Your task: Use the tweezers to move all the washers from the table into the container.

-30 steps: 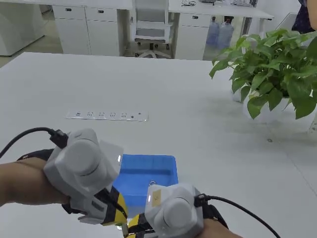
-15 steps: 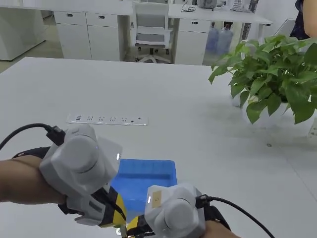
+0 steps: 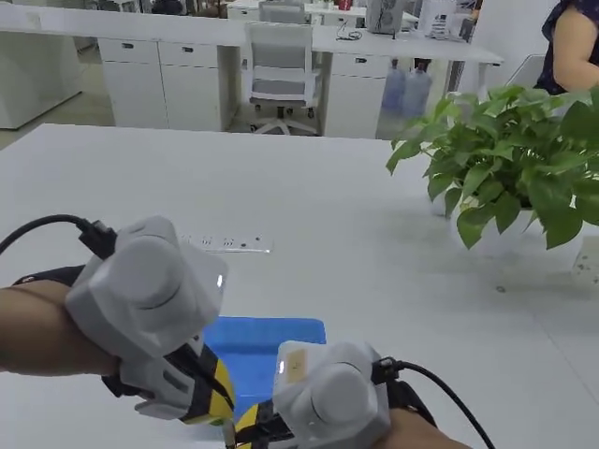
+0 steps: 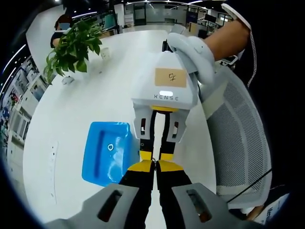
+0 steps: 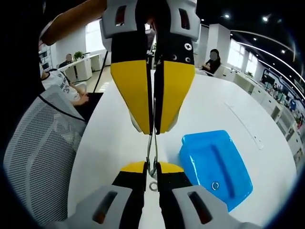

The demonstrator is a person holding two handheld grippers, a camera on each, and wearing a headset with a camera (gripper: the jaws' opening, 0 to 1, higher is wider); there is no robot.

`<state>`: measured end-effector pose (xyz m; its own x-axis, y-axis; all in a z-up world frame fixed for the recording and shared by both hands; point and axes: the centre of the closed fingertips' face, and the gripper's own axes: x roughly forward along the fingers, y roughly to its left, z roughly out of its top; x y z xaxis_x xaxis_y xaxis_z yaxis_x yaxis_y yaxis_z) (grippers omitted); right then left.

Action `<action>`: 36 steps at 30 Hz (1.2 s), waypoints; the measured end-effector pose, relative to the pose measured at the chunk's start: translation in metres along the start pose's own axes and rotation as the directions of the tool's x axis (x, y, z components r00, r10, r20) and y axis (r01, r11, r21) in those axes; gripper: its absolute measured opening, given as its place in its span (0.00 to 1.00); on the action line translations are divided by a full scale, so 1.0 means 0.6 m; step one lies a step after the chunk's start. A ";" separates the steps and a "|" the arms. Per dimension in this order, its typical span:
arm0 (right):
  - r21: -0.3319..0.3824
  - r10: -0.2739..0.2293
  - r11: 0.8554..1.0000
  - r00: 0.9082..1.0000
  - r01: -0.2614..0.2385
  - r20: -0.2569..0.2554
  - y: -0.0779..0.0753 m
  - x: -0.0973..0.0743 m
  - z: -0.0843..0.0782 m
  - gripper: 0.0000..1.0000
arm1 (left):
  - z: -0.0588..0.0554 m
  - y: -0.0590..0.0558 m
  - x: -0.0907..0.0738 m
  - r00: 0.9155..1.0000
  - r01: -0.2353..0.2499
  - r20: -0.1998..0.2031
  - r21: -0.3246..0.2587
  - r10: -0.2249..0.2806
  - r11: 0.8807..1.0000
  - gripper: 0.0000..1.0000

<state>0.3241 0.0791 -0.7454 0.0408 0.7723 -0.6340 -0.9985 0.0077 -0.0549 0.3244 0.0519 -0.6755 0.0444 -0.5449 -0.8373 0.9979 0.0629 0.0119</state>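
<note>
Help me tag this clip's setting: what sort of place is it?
Probably an open office: white desks with drawer units, a chair, and a plant on the big white table.

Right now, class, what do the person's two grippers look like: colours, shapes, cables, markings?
Both the left gripper and the right gripper have rounded white-grey housings and black-and-yellow jaws. A black cable runs from the left one, a second cable, also black, from the right. The right housing carries a beige sticker with handwriting and, below it, a small lit white strip.
</note>
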 end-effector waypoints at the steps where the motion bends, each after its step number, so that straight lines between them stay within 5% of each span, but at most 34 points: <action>1: 0.000 -0.002 1.000 1.000 0.002 0.001 -0.002 -0.002 0.001 0.10 | 0.002 0.001 -0.001 1.000 0.000 0.000 0.002 0.000 1.000 0.06; 11: 0.002 -0.028 1.000 1.000 0.028 0.013 -0.027 -0.020 0.011 0.10 | 0.022 0.020 -0.012 1.000 -0.012 0.002 0.021 0.012 1.000 0.06; 36: -0.044 -0.068 0.997 0.997 0.069 0.032 -0.132 -0.034 0.019 0.10 | 0.042 0.115 -0.021 0.995 -0.093 0.022 0.043 0.092 0.995 0.06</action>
<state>0.4019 0.0700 -0.7194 0.1072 0.7901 -0.6035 -0.9906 0.0332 -0.1326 0.3941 0.0419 -0.6503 0.1374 -0.5553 -0.8202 0.9905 0.0771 0.1137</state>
